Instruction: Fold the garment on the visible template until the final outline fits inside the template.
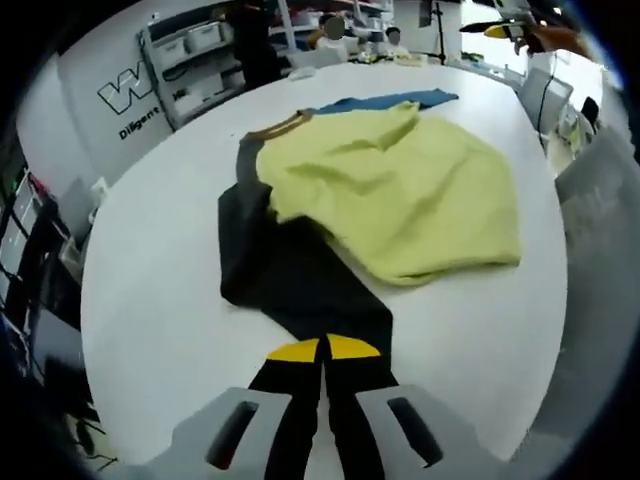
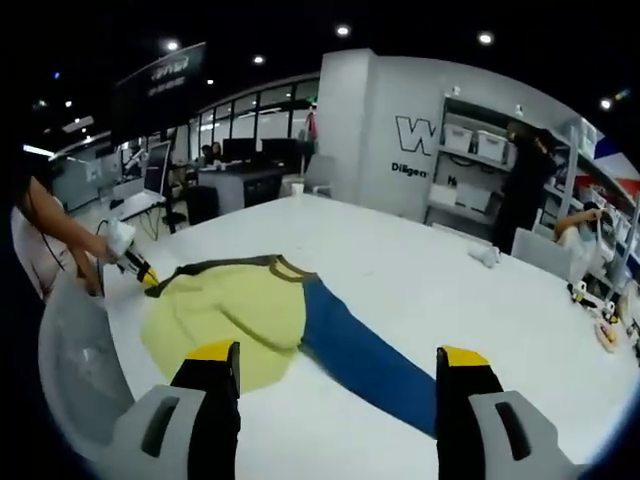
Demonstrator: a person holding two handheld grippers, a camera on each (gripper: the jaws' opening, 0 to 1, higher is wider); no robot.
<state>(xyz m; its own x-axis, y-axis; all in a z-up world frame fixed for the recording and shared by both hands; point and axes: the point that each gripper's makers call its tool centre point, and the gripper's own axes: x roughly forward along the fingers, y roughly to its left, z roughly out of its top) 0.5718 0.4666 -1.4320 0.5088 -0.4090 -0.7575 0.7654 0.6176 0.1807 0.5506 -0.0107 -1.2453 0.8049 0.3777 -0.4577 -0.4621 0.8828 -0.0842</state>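
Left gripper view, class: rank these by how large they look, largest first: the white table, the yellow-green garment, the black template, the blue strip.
1. White table
2. Yellow-green garment
3. Black template, partly covered, so its full size is unsure
4. Blue strip, mostly hidden

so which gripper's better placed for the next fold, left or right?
Probably left. The left gripper is shut at the dark panel of the garment. The right gripper is open above the table, short of the blue sleeve.
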